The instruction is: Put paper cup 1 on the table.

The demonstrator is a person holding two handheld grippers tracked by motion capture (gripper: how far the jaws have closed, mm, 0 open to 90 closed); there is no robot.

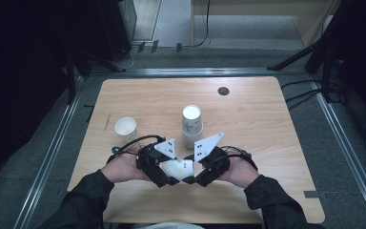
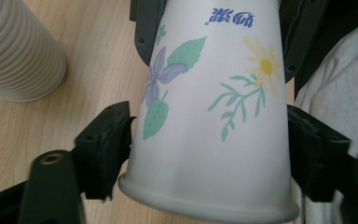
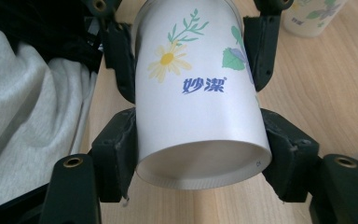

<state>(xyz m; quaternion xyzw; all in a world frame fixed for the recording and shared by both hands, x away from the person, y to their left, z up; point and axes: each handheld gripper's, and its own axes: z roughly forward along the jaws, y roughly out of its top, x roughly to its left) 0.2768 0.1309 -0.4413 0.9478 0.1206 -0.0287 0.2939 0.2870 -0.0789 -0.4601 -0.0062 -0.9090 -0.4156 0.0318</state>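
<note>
A white paper cup (image 1: 178,168) printed with flowers lies on its side just above the wooden table (image 1: 267,143), held between both grippers near the front edge. My left gripper (image 1: 169,171) is shut on its rim end; in the left gripper view the jaws (image 2: 209,144) press both sides of the cup (image 2: 214,116) near the rolled lip. My right gripper (image 1: 194,171) is shut on the base end; in the right gripper view the jaws (image 3: 200,140) clamp the cup (image 3: 200,102) beside its recessed bottom. Each gripper's fingers (image 3: 261,46) appear past the other's.
An upside-down stack of paper cups (image 1: 191,125) stands just behind the grippers and shows as ribbed rims (image 2: 18,51). A single upright cup (image 1: 126,129) stands at the left. A black grommet (image 1: 223,91) sits near the far edge. A person's grey garment (image 3: 23,116) lies close below.
</note>
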